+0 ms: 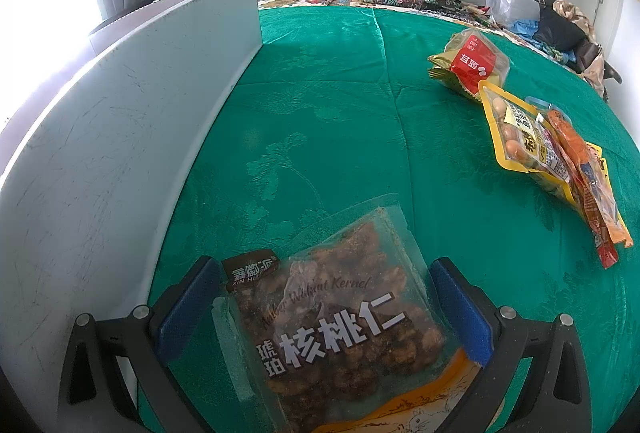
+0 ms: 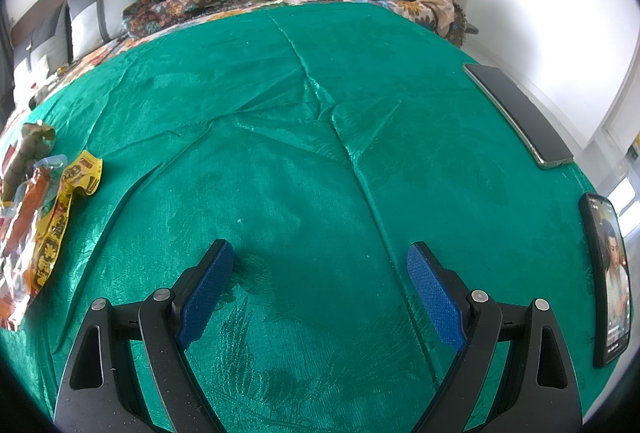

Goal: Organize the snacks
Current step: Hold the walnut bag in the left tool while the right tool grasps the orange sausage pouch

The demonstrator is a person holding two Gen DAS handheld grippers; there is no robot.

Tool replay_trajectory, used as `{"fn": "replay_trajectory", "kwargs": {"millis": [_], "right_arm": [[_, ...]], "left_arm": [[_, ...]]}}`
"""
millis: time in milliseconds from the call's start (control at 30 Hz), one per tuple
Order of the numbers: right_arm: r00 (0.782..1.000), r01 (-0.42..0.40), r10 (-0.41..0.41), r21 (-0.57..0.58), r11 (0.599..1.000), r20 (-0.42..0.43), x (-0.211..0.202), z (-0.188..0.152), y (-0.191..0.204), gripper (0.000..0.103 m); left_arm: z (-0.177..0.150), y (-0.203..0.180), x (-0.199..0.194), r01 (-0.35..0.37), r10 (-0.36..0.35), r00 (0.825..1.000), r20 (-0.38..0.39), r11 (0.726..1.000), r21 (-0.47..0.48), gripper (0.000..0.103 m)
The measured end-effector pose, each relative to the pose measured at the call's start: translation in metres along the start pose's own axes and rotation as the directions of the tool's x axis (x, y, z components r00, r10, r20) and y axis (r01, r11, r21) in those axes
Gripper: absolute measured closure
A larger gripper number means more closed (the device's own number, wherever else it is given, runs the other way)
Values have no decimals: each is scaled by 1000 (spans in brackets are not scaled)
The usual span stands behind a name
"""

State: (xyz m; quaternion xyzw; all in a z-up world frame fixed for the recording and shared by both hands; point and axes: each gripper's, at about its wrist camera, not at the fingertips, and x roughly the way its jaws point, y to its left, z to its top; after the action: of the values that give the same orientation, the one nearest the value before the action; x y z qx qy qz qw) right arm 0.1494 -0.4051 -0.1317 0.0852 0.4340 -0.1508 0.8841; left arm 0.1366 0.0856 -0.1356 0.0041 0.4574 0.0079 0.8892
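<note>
The walnut bag (image 1: 340, 329) carries the white characters 琥珀核桃仁, the faint words "Amber Walnut Kernel", and a brown tag with "XIN HU". It lies on the green cloth (image 1: 340, 113) between the two blue pads of the left gripper (image 1: 324, 313). The pads are wide apart on both sides of the bag, and I cannot tell if they touch it. A pale board (image 1: 132, 137) stands just left of the bag. Far to the right of the bag lies a pile of snacks: a red and yellow packet (image 1: 472, 61), a yellow pouch (image 1: 520, 141) and orange sticks (image 1: 588, 185); their writing is too small to read.

The right gripper (image 2: 320, 289) is low over bare cloth, its pads apart and holding nothing. To its right lie two phones (image 2: 516, 113) (image 2: 610, 273).
</note>
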Motion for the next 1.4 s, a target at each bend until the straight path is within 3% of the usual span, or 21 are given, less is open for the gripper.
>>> {"fn": "replay_trajectory", "kwargs": {"millis": [133,167,200,233,300,333,400,467,533,633,667,733,833,933,1000,1100,1167,1267,1300,1333,1400], "right_arm": [[999,-1,1,-6,1000,-50,-4,8,10,13],[999,-31,31,1,1000,-42,-10,9,15,13],[993,-113,113,18,993,-21,-21,12,26,12],[968,-252,252,23,968,-13,-35,16,48,12],[911,-407,407,4,913,-73,-42,24,86,14],[876,-472,466,-14,882,-126,-42,29,115,14],[842,-517,499,-44,855,-207,-31,38,157,15],[845,-482,446,-58,874,-296,-5,45,191,15],[878,-395,353,-72,916,-325,17,50,215,12],[920,-317,237,-236,919,-312,21,47,247,15],[923,-310,220,-273,911,-316,20,45,253,17],[919,-316,209,-307,898,-335,18,47,255,36],[874,-396,281,-247,884,-397,16,52,234,59],[792,-503,413,-96,859,-450,11,50,200,71],[763,-529,452,-44,848,-462,4,45,180,73],[750,-545,497,18,838,-437,-6,38,154,76],[768,-533,492,16,846,-409,-12,35,142,76],[841,-460,420,-39,887,-342,-21,30,132,61],[847,-446,408,-40,894,-341,-19,29,131,44],[836,-451,413,-25,892,-360,-14,26,131,32],[835,-441,399,-29,897,-378,-11,23,131,32]], "left_arm": [[0,1,0,3,-3,1000,1,1000,-2,0],[1,1,1,4,-4,1000,1,1000,-4,0],[1,1,1,5,-5,1000,1,1000,-5,0],[1,1,1,4,-4,1000,1,1000,-4,0],[1,1,1,3,-3,1000,1,1000,-4,0],[1,1,1,4,-4,1000,1,1000,-4,0],[2,1,1,5,-5,1000,1,1000,-4,0],[2,1,1,8,-8,1000,2,1000,-6,0],[2,3,1,13,-13,1000,3,1000,-9,0],[1,6,0,19,-19,1000,5,1000,-13,0],[1,6,0,20,-20,1000,5,1000,-13,0],[1,8,0,26,-26,1000,7,1000,-17,0],[0,12,1,38,-38,999,12,999,-23,0],[0,15,1,44,-44,999,15,999,-25,0],[-1,15,1,41,-41,999,14,999,-23,0],[0,16,1,38,-38,999,12,999,-19,0],[0,16,0,38,-38,999,12,999,-19,0],[1,15,0,34,-33,999,10,999,-15,0],[1,15,0,32,-32,999,9,999,-14,0],[1,14,-1,29,-29,1000,8,999,-12,0],[2,12,-1,25,-25,1000,7,1000,-9,0]]}}
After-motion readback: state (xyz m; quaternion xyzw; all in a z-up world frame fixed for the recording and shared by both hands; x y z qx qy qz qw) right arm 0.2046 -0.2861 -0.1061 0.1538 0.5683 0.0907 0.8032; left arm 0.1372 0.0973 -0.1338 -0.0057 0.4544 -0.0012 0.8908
